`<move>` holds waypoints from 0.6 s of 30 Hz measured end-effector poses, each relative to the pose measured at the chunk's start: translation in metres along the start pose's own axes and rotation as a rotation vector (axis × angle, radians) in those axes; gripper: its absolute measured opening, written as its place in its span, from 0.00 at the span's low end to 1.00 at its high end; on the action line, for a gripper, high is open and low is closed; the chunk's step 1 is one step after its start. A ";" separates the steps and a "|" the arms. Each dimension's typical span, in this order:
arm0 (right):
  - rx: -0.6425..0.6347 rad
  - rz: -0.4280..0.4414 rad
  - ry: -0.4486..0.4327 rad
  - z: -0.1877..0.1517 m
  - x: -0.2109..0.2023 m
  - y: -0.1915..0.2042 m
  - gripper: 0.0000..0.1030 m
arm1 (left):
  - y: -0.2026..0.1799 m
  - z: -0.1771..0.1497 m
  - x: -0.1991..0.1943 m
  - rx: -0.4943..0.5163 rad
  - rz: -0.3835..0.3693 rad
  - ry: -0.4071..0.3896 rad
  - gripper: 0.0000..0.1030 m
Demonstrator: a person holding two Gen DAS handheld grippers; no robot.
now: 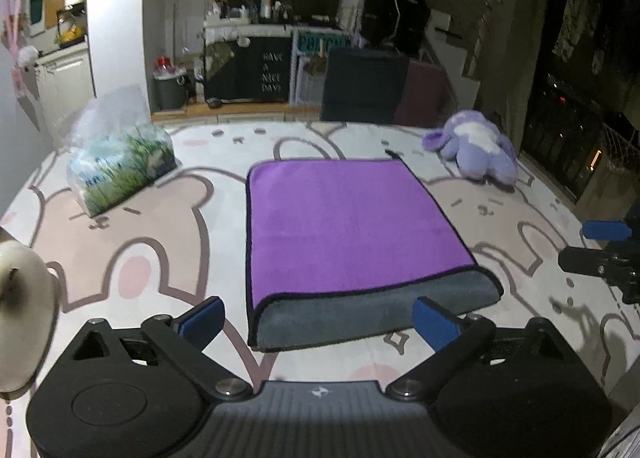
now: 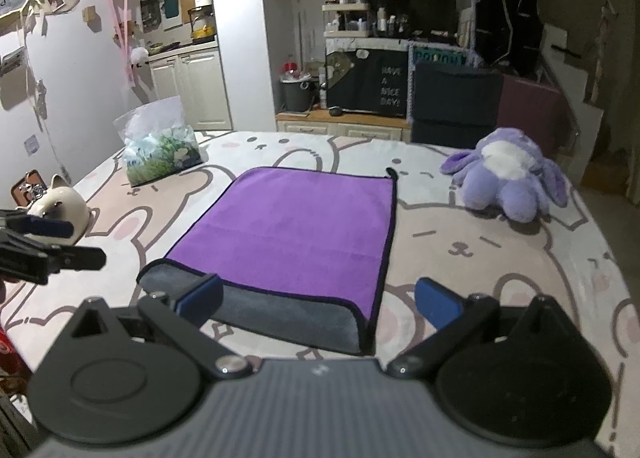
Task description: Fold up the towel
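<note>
One towel (image 1: 352,226) on bunny-print bedspread (image 1: 132,258).

Place: looking like a lived-in home, kitchen opening behind.
Surface: showing a cartoon-bear cover (image 2: 460,250).
Clutter: sitting around, a purple plush toy (image 2: 508,178) and a tissue pack (image 2: 160,154).
Background: standing beyond, white cabinets (image 2: 188,86), crowded shelves (image 2: 352,18), a bin (image 2: 297,92).

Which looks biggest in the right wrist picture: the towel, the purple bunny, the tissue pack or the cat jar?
1. towel
2. purple bunny
3. tissue pack, close to the bunny in size, so unsure
4. cat jar
</note>
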State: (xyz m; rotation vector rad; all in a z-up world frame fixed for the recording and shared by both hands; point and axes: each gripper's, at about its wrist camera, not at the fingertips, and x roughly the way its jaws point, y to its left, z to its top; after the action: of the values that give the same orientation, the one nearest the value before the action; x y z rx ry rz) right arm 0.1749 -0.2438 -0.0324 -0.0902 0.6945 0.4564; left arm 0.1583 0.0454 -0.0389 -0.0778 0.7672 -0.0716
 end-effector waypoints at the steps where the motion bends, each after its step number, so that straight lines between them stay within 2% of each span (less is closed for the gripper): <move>1: -0.005 0.009 0.005 -0.002 0.004 -0.002 1.00 | 0.002 -0.001 0.004 -0.002 -0.004 0.008 0.94; 7: -0.044 0.003 0.075 -0.006 0.034 -0.010 1.00 | 0.018 -0.001 0.029 -0.045 -0.017 0.048 0.88; 13: -0.023 0.009 0.089 -0.010 0.049 -0.021 1.00 | 0.038 0.000 0.052 -0.068 -0.015 0.073 0.82; 18: -0.031 -0.002 0.077 -0.010 0.066 -0.030 1.00 | 0.047 0.000 0.064 -0.066 -0.041 0.087 0.80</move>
State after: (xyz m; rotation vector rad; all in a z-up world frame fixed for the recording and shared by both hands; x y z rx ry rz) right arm 0.2261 -0.2482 -0.0838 -0.1380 0.7629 0.4638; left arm 0.2060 0.0865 -0.0882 -0.1535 0.8554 -0.0894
